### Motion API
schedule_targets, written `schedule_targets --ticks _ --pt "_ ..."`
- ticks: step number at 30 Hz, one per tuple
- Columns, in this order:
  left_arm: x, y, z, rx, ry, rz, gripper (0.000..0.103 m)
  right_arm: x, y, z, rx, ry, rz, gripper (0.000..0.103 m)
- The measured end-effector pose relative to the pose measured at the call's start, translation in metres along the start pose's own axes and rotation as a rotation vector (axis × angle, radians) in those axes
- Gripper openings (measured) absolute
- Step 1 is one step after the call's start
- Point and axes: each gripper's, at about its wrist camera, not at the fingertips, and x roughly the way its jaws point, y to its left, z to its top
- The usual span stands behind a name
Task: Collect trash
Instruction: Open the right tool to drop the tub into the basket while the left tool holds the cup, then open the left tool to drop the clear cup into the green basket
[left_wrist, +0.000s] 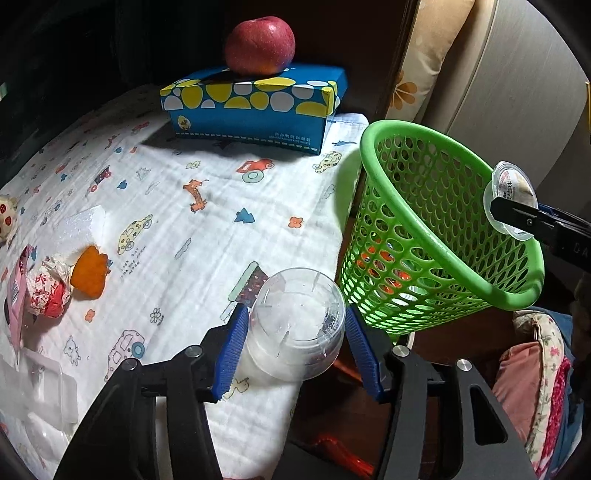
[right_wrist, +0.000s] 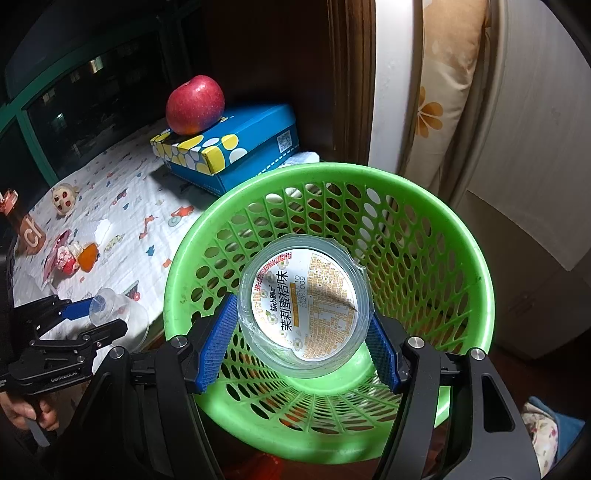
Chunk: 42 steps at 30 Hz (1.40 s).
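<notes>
Nearest your left gripper (left_wrist: 293, 332), the clear plastic cup (left_wrist: 295, 325) lies on its side at the cloth-covered counter (left_wrist: 207, 192) edge, between the blue fingers (left_wrist: 231, 354). The left finger sits against the cup wall, but a sliver of gap shows on the right, so the fingers bracket the cup rather than clamp it; I judge the grasp not yet made. The cup's position at the edge, just beside the green basket (left_wrist: 517, 295), suits a short carry. Your right gripper (right_wrist: 301, 314) holds the jelly cup (right_wrist: 303, 306) with its printed lid facing the camera, both fingers pressed on its sides, directly over the basket mouth. It looks poised for a drop: the basket rim rings the cup on all sides in the right wrist view. Orange scraps already show through the basket mesh near its bottom. Farther left on the counter, remaining trash clusters together: an orange peel piece (left_wrist: 88, 273), a crumpled red-and-white wrapper (left_wrist: 50, 291), a pink packet (left_wrist: 18, 291) and a white foam chunk (left_wrist: 83, 223). At the far end, an apple (left_wrist: 260, 44) rests on a blue spotted box (left_wrist: 255, 103), well apart from the litter, probably not trash.
</notes>
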Motion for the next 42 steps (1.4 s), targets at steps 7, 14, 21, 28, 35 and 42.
schedule_targets --ticks 7,14,21,28,35,42 --pt "-0.017 -0.001 0.008 -0.006 -0.034 0.002 0.051 0.000 -0.002 -0.001 0.004 0.001 -0.004 0.066" --pt "-0.053 -0.010 0.037 0.004 -0.114 -0.023 0.051 -0.001 -0.003 0.000 0.006 -0.002 -0.011 0.066" --pt "-0.068 -0.030 0.069 0.025 -0.163 -0.066 0.051 -0.003 -0.007 -0.001 0.014 -0.001 -0.007 0.071" --pt "-0.069 -0.059 0.091 0.080 -0.191 -0.069 0.051 -0.009 -0.014 -0.002 0.026 -0.015 -0.013 0.074" --pt "-0.058 -0.084 0.102 0.110 -0.181 -0.082 0.051 -0.021 -0.023 -0.005 0.038 -0.032 -0.016 0.075" --pt "-0.040 -0.104 0.107 0.129 -0.148 -0.101 0.052 -0.037 -0.036 -0.010 0.059 -0.058 -0.024 0.078"
